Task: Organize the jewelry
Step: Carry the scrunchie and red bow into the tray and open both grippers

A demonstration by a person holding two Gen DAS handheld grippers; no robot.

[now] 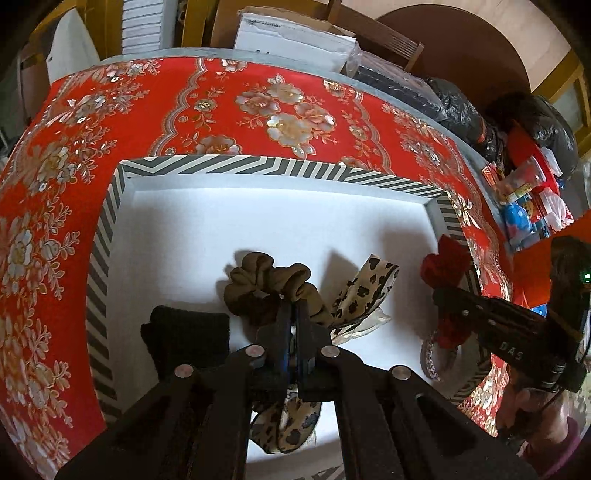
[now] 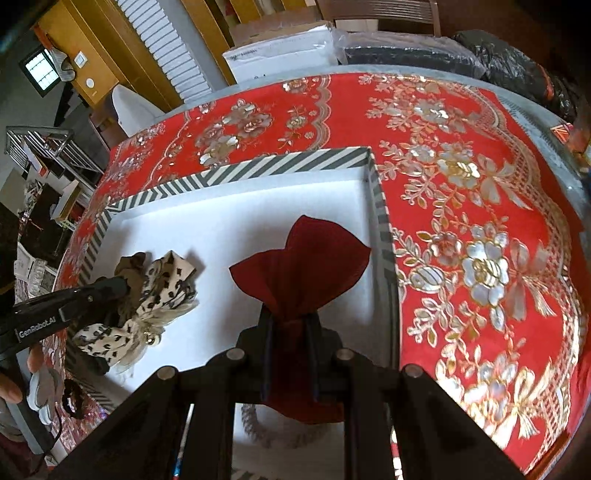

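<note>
Left tool point(image 1: 294, 314) pinches an olive scrunchie point(image 1: 266, 286); right tool point(image 2: 290, 325) pinches a red scrunchie point(image 2: 301, 266), both over a striped tray point(image 1: 266, 168) on the red floral bench point(image 1: 258, 99); boxes point(image 1: 291, 33) at twelve o'clock.

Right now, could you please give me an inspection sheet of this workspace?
Surface: red floral tablecloth under a striped box with a white floor.
Job's things: olive scrunchie, leopard ribbon, red cloth, black cloth in the box.
Clutter: small packets beyond the table edge.
Grippers: left gripper shut on the olive scrunchie; right gripper shut on the red cloth.
Cables: nothing seen.
Surroundings: white parcels, black bags, wooden furniture.
</note>
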